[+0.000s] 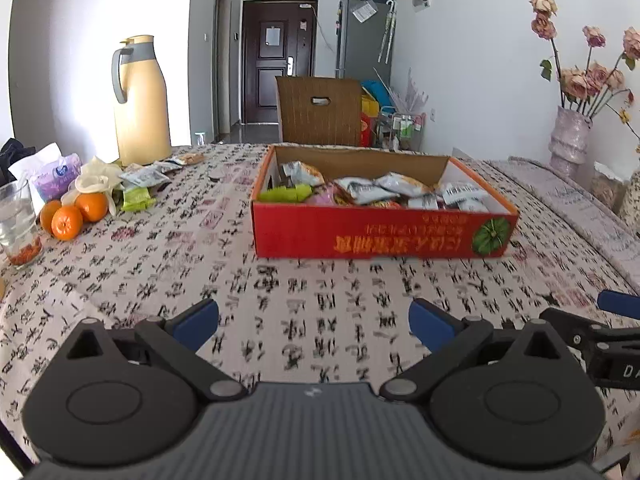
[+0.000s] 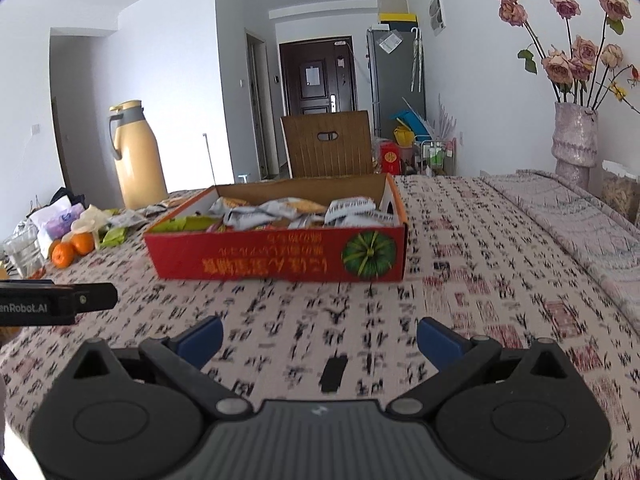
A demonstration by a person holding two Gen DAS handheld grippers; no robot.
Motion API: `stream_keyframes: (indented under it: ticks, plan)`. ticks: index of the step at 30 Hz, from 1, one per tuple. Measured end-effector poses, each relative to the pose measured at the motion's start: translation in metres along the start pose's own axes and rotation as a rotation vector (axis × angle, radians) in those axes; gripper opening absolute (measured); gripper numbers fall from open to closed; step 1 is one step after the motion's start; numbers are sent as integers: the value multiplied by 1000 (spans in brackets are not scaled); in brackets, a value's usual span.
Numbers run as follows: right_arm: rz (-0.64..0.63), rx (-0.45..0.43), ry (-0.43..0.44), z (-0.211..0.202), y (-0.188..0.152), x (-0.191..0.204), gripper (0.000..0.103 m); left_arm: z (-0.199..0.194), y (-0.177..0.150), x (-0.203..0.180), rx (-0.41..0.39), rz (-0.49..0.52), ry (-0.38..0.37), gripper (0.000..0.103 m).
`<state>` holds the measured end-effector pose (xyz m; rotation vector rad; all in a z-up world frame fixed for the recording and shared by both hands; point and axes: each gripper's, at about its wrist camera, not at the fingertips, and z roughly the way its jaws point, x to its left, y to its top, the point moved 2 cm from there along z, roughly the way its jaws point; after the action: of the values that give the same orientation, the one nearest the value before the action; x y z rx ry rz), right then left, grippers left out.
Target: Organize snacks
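Tongs point(image 1: 314, 326) point(image 2: 320, 340) gape above patterned tablecloth point(image 1: 160, 264).

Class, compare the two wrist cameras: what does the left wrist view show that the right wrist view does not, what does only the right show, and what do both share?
Only the left wrist view shows the red contents at the bottom of the clear drinking glass and the left gripper, its jaws open.

Only the right wrist view shows a small black flat object on the cloth and the right gripper, its jaws open.

Both show the red cardboard box of snack packets, the cream thermos jug and oranges.
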<state>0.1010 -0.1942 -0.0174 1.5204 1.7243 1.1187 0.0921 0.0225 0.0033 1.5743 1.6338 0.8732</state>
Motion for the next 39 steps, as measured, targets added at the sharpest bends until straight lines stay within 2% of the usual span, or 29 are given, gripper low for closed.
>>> stream_keyframes:
  ticks: [9,39]
  plan:
    - [10,20,-8,-8,-12,0,103,-9,-13,-2,13,8,-12,103]
    - [15,24,-10,-11,-15,-2,103,-13,-15,-6,10,21,-21,103]
